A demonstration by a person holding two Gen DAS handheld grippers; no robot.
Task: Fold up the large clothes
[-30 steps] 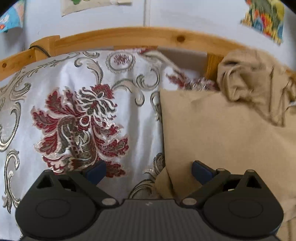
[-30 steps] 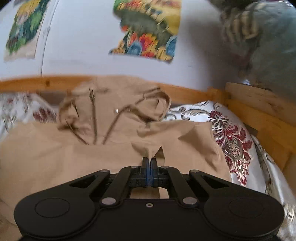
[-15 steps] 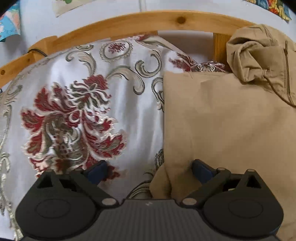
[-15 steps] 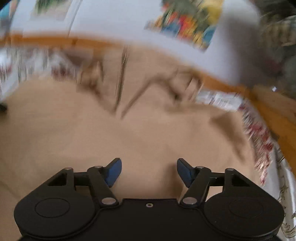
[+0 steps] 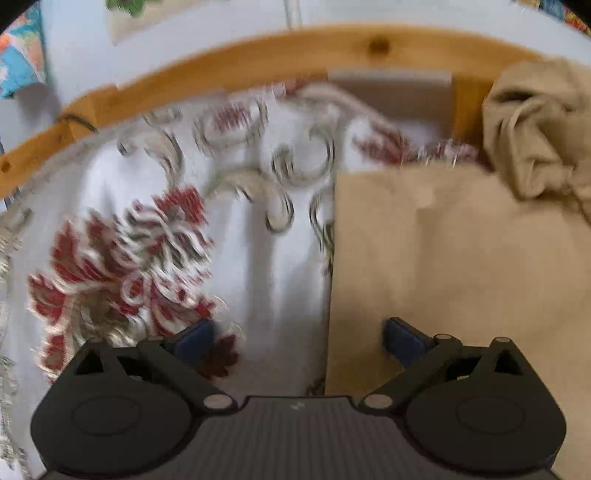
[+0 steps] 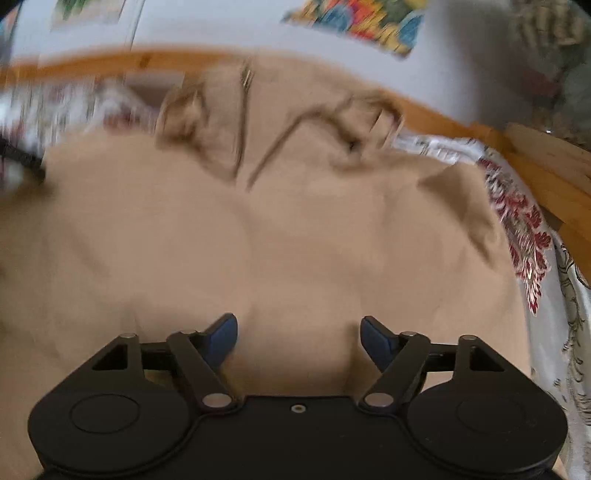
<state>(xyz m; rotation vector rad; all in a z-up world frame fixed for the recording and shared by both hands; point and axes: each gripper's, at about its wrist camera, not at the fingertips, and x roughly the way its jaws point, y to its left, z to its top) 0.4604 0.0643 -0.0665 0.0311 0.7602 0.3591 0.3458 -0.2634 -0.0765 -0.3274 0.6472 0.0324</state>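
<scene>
A large tan hooded garment (image 6: pixel 295 236) lies spread on the bed, its hood and drawstrings (image 6: pixel 258 122) bunched at the far end by the headboard. In the left wrist view the garment (image 5: pixel 461 258) has a straight left edge, with the bunched hood (image 5: pixel 535 129) at the upper right. My left gripper (image 5: pixel 297 338) is open and empty, straddling that left edge just above the bed. My right gripper (image 6: pixel 298 336) is open and empty, low over the middle of the garment. Both views are motion-blurred.
The bed carries a white cover with red and grey floral pattern (image 5: pixel 147 240). A wooden bed frame (image 5: pixel 258 62) runs along the far side and the right side (image 6: pixel 546 173). A wall with colourful cloth pictures (image 6: pixel 362 18) stands behind.
My right gripper let go of the garment fold it was pinching and now stands open over the flat fabric. My left gripper stayed open and shifted slightly along the garment's left edge.
</scene>
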